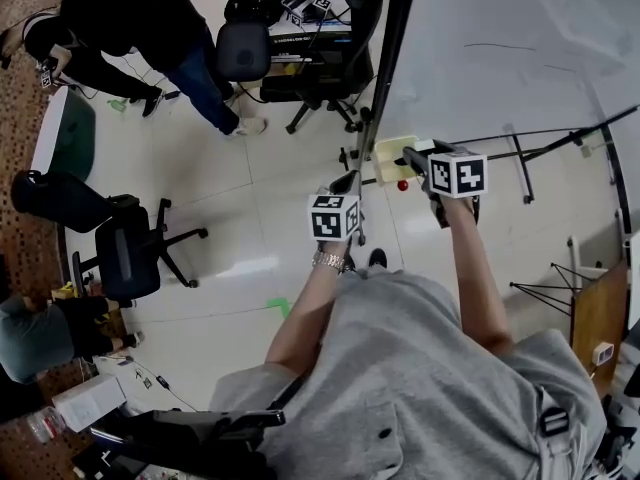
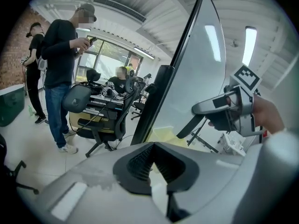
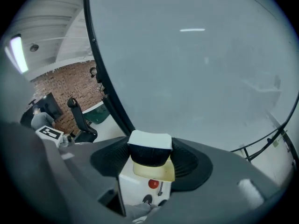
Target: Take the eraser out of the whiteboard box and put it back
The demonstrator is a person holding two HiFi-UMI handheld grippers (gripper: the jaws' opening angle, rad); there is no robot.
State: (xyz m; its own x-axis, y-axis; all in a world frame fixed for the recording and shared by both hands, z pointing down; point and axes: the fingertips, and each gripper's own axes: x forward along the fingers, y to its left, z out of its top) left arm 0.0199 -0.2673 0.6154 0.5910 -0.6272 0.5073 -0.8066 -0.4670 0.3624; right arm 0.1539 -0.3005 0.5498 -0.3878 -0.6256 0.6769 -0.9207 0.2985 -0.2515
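Observation:
The eraser [image 3: 149,154], white on top with dark felt below, sits between the two ribbed pads of my right gripper [image 3: 149,146], which is shut on it. Just under it is the pale yellow whiteboard box [image 3: 156,171], fixed at the lower left of the whiteboard [image 3: 196,69], with a red magnet [image 3: 153,183] below. In the head view the right gripper [image 1: 415,156] is held over the box [image 1: 390,158]. My left gripper [image 1: 348,183] hangs a little left of the box; its pads meet with nothing between them [image 2: 154,146].
The whiteboard's black frame post [image 1: 390,58] and stand legs [image 1: 560,148] run across the floor. Office chairs [image 1: 130,243] and a cluttered desk [image 1: 300,18] stand to the left. A person [image 1: 150,28] stands by the desk; another crouches further left.

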